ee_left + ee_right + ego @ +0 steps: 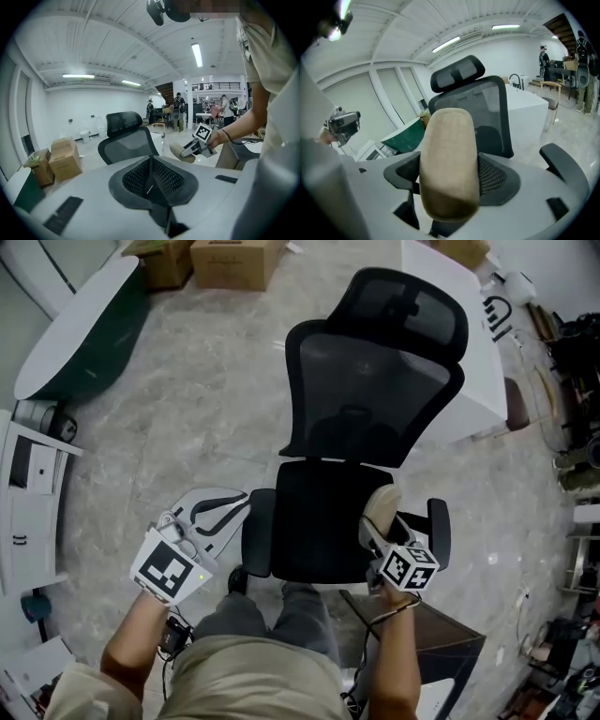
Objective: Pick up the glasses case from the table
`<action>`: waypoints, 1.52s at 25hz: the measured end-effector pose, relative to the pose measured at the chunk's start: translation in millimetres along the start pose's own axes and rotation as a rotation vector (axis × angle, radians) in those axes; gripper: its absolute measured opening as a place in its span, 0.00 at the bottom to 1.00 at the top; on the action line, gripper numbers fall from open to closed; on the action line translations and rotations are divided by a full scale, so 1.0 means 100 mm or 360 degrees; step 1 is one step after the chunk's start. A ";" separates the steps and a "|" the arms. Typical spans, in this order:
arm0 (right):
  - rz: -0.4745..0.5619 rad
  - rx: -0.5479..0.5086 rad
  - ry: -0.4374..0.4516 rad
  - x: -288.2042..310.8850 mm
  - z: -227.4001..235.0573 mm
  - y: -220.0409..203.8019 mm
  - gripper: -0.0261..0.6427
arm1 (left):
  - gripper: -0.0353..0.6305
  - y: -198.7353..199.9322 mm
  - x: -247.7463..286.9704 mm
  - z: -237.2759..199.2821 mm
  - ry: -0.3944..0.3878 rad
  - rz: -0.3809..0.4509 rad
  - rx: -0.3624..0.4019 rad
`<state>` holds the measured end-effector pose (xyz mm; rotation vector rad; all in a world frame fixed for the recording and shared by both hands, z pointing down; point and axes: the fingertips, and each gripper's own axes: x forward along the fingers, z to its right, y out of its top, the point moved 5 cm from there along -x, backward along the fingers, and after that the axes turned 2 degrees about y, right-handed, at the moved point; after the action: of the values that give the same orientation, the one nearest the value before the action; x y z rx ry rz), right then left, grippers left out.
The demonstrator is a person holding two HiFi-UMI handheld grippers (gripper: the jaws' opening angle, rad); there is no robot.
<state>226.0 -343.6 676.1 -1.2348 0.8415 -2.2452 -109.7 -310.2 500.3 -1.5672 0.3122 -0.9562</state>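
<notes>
Right gripper view: the right gripper [450,180] pinches a tan, oblong, soft-looking glasses case [449,154] between its two dark mesh pads [496,174], one pad pressed against each long side. The case is shut, so I cannot tell what it contains. It points away from the camera toward the backrest of a black mesh office chair [487,112].

From the head view, the case is held in the air, above the seat's right edge and just inside the chair's right black armrest [439,526]. The right hand [392,589] grips the tool behind its marker cube [408,566], and the bare forearm reaches forward and slightly inward from the body.

The left gripper [151,174] has its jaws pressed together along a thin seam, with nothing between them. It is held low beside the chair's left armrest, well apart from the case. The left hand [150,601] sits under its own marker cube, with the forearm angled up from the lower left.

Farther out, two brown cardboard boxes [234,261] stand with their flaps shut on the grey marbled floor [216,390] beyond the chair.
</notes>
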 end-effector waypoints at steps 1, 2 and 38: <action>0.0053 0.0011 0.0007 -0.11 -0.07 0.10 0.57 | 0.11 0.05 -0.03 0.00 -0.0006 0.0015 0.0001; 0.0106 0.0023 0.0014 -0.21 -0.14 0.20 0.57 | 0.11 0.10 -0.06 0.00 -0.0009 0.0031 -0.0010; 0.1073 -0.0414 -0.0160 -2.99 -1.70 1.38 0.57 | 0.11 0.66 -0.66 0.32 -0.0156 0.0215 0.0164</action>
<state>242.5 -204.2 333.4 -0.9595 1.3061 -1.5586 -107.8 -260.4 415.3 -1.4738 0.2917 -0.7765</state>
